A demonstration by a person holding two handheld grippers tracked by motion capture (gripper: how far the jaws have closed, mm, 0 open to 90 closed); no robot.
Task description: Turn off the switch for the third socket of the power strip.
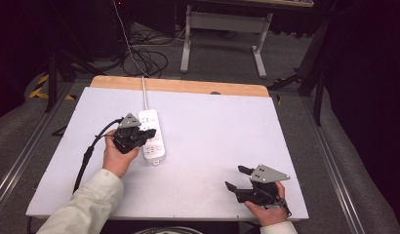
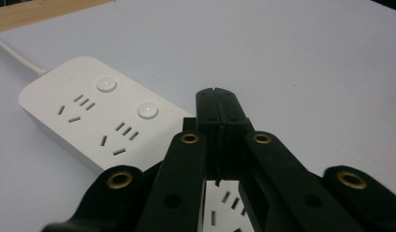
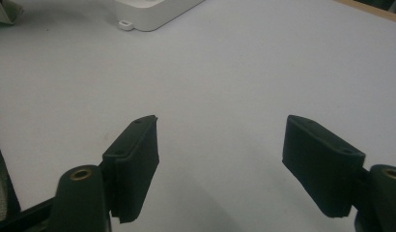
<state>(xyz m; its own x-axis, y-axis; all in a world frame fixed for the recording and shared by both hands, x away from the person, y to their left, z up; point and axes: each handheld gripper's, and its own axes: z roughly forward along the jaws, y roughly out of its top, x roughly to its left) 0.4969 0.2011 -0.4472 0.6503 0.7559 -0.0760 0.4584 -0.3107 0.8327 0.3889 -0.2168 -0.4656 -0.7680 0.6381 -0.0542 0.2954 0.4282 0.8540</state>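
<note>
I am holding the left gripper (image 1: 148,132) over the white power strip (image 1: 152,137), its jaws pressed together on nothing, tips hovering above the strip's sockets. The strip is lying on the white table (image 1: 212,126) left of centre, cord running to the far edge. My right gripper (image 1: 238,178) is waiting near the front right corner, jaws spread wide, empty.

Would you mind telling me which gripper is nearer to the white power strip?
Left. The left gripper is directly over the power strip, jaws shut; the right gripper sits open, well away near the table's front right.
</note>
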